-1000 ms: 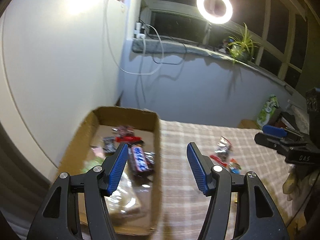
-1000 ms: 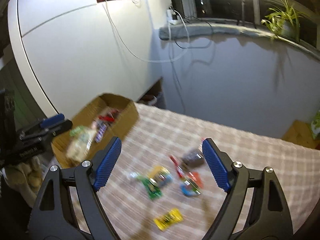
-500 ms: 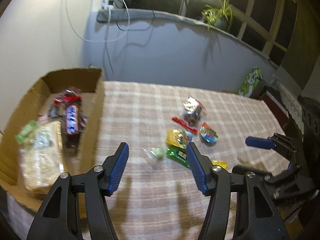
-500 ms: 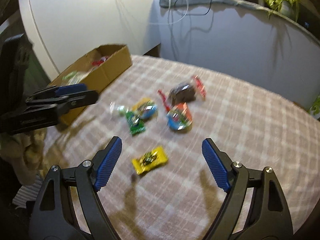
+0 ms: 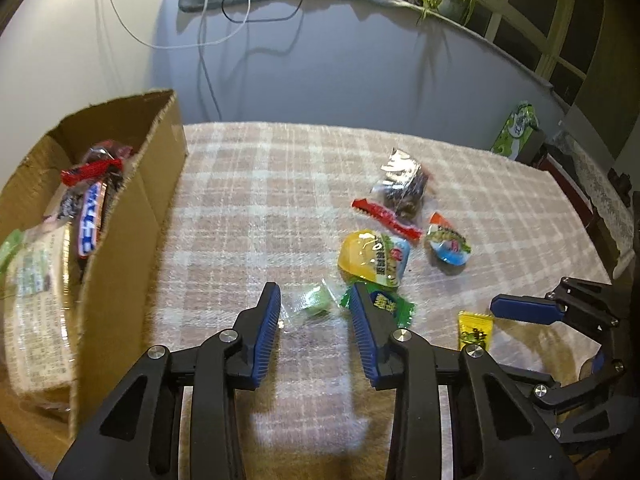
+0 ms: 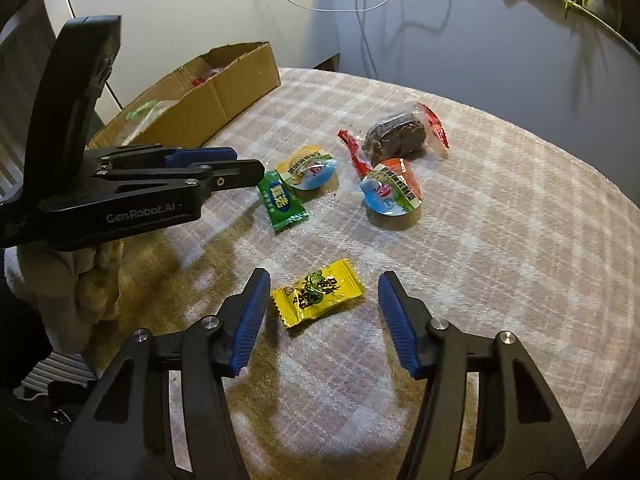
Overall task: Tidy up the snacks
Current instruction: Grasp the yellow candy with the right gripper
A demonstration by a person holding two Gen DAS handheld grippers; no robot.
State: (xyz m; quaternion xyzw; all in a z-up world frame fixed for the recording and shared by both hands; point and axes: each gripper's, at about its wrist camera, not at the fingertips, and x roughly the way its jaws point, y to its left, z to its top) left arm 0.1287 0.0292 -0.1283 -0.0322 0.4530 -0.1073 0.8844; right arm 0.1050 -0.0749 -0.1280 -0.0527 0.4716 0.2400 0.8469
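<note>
Snacks lie mid-frame on our plaid cloth [image 5: 248, 216]. Our left gripper [image 5: 314, 312] spreads its fingers around a pale green candy [image 5: 314, 304]; our right gripper [image 6: 322, 300] gapes around a yellow candy [image 6: 318, 293]. Box [image 5: 120, 240] sits left.

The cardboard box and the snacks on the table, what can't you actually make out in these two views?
- Cardboard box contents: in the right wrist view its near wall hides nearly everything inside.
- Small pale green candy: clear of the left gripper in the left wrist view; in the right wrist view that gripper's fingers cover it.
- Green packet: partly behind a finger, left wrist view.
- Yellow packet print: too small to read.
</note>
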